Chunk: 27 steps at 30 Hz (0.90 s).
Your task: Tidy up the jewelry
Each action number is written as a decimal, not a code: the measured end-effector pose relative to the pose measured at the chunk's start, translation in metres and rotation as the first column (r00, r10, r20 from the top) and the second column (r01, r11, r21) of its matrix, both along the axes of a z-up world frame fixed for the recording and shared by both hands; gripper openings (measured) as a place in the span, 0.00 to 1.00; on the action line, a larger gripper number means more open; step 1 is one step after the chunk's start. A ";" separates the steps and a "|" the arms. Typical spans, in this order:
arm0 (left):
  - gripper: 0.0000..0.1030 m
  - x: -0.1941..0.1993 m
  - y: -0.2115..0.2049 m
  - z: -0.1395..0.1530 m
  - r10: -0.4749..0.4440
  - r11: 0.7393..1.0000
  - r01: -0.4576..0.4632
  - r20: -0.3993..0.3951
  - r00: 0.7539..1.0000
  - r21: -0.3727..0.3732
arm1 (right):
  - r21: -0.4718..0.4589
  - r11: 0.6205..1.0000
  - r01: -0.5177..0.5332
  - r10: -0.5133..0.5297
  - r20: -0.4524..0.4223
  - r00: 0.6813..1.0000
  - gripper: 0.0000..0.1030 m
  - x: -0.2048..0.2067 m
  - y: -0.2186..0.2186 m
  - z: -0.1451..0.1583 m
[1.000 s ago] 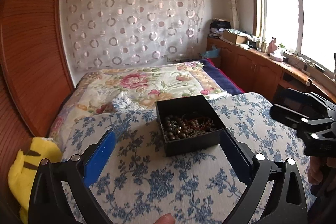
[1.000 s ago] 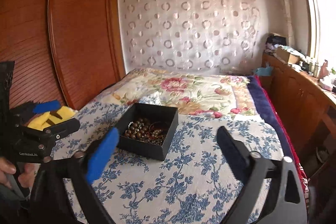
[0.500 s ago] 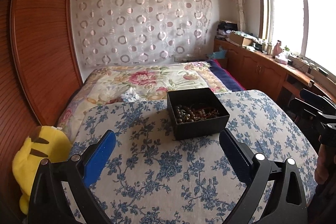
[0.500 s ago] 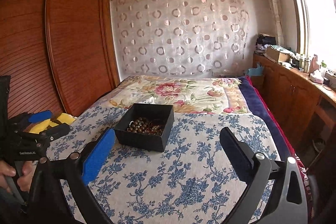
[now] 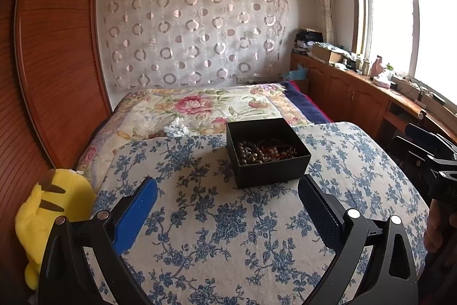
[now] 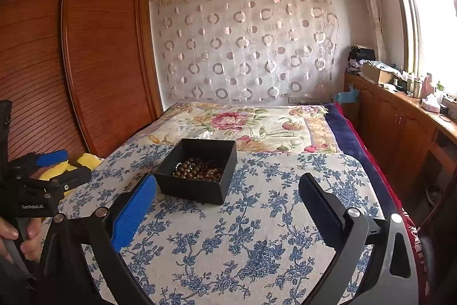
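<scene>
We hold both the left gripper (image 5: 227, 190) and the right gripper (image 6: 227, 190) wide open and empty, the black box (image 5: 267, 152) of beads (image 5: 264, 151) lying just ahead, equally near to both.

One black box (image 5: 267, 152) – one heap of beaded jewelry (image 5: 264, 152) inside – one yellow plush toy (image 5: 48, 215) – two tongs (image 5: 227, 209)

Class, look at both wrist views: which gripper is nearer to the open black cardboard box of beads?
Neither clearly. The left gripper faces the black cardboard box from its left-front, the right gripper from its right-front, both apart from it.
</scene>
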<state>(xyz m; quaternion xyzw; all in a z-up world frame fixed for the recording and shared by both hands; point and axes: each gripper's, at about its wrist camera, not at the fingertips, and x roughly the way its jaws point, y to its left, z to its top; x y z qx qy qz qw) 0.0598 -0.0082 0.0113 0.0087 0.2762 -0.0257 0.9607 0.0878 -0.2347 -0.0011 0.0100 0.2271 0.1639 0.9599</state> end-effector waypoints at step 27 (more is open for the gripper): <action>0.92 -0.002 -0.003 0.000 -0.002 1.000 0.002 0.005 1.000 -0.003 | 0.001 1.000 0.002 -0.002 0.002 1.000 0.98 -0.001 0.000 0.001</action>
